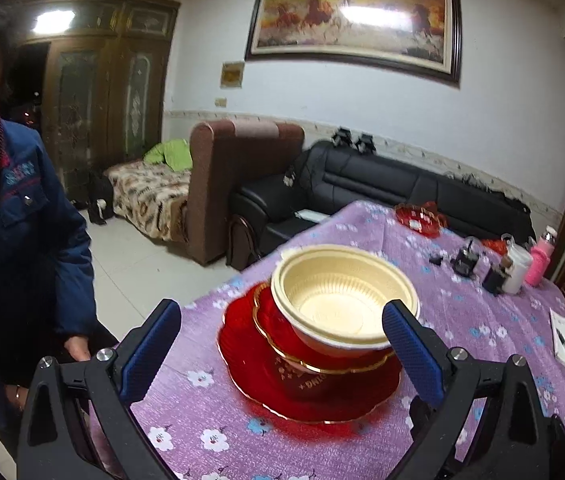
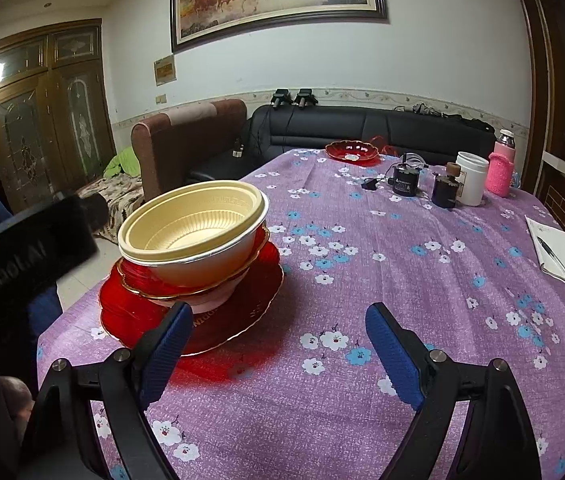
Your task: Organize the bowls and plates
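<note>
Because the stack sits close to the near-left corner of the tabletop [image 2: 362, 240], with the floor just beyond that edge, any sideways shove there could send it over. At the bottom lies a big red plate [image 2: 242, 320]; on it, as far as the glare lets me judge, a smaller red dish with a gold rim [image 2: 138, 280] and a pale bowl whose foot shows beneath it; on top a cream bowl [image 2: 190, 232].

From the left wrist view the top bowl [image 1: 338, 300] looks shifted toward the right of the dish below [image 1: 278, 328] and leans a little, so the pile seems to be resting unevenly. The left gripper [image 1: 282, 344] has its jaws wide, one on each side of the stack with nothing pinched; its right pad stands just beside, perhaps touching, the bowl's rim, though the blur leaves that unclear. A nudge from that pad could slide the bowl off the dish, or tip the upper pieces onto the big plate [image 1: 302, 392].

Further right, the right gripper [image 2: 278, 344] hangs with jaws wide and empty over the flowered cloth, its left pad in front of the big plate's near edge. Pushing forward carelessly would lift or skid that plate on the loose cloth. A second red dish [image 2: 352, 152] waits at the far end, near the cups; carrying it over means passing close to them and to the notepad on the right.
</note>
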